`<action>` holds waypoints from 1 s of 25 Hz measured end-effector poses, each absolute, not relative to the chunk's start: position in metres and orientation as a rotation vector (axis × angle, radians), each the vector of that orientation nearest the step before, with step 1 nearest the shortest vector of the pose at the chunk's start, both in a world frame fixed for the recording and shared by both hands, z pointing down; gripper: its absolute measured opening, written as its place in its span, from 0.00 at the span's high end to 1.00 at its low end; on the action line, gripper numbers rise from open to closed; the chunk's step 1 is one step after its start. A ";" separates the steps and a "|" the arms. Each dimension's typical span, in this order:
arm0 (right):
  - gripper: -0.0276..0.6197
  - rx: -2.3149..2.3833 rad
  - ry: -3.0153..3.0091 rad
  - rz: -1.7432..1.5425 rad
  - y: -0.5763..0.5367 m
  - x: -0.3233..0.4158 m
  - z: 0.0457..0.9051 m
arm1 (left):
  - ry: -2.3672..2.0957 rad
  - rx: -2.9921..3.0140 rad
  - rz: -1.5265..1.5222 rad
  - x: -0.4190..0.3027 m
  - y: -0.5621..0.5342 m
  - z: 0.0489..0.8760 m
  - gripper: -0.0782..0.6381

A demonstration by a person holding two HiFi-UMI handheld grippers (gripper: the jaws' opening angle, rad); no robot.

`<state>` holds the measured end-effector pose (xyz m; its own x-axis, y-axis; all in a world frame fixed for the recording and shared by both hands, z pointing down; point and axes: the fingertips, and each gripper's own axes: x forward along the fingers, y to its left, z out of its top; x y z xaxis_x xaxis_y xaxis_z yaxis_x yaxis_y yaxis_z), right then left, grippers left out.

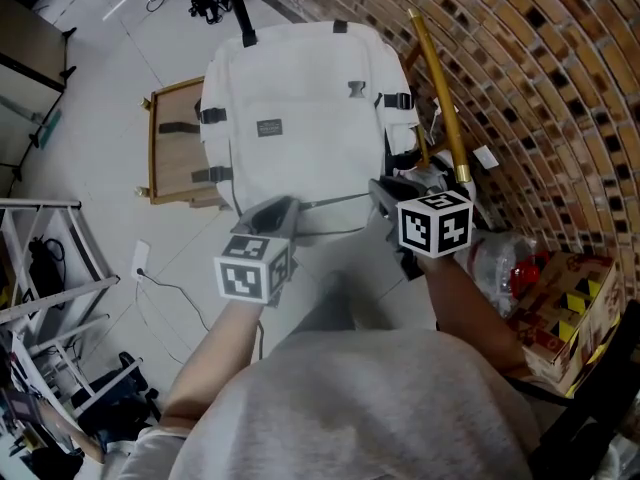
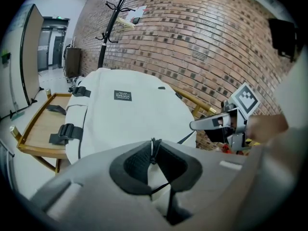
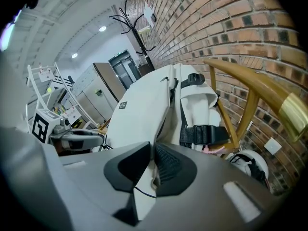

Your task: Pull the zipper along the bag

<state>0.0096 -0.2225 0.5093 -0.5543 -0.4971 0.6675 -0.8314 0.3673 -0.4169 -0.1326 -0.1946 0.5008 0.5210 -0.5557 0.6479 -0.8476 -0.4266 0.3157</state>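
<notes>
A white backpack [image 1: 300, 98] lies flat on a wooden chair, its near edge toward me. A dark zipper line [image 1: 335, 200] runs along that edge between the two grippers. My left gripper [image 1: 285, 208] is at the edge's left part. In the left gripper view it [image 2: 154, 150] is shut on the thin black zipper pull [image 2: 153, 146], pinched between the pads. My right gripper [image 1: 385, 190] is at the edge's right corner. In the right gripper view it [image 3: 153, 160] is shut on a fold of the bag's white fabric [image 3: 144, 186]. Each gripper shows in the other's view: the right gripper [image 2: 202, 124], the left gripper [image 3: 91, 139].
The wooden chair seat [image 1: 175, 148] juts out left of the bag. A golden rail [image 1: 435, 88] and a brick wall [image 1: 540, 78] run along the right. A cardboard box [image 1: 570, 308] and a plastic bag [image 1: 500, 258] sit at right, a white rack [image 1: 40, 268] at left.
</notes>
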 end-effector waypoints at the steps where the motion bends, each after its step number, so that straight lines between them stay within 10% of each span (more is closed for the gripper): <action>1: 0.90 1.154 -2.200 1.041 -0.223 0.010 0.510 | -1.143 2.134 0.609 -0.135 -0.194 0.501 0.85; 25: 0.90 1.195 -2.173 1.031 -0.225 0.013 0.512 | -1.236 2.051 0.584 -0.181 -0.189 0.509 0.85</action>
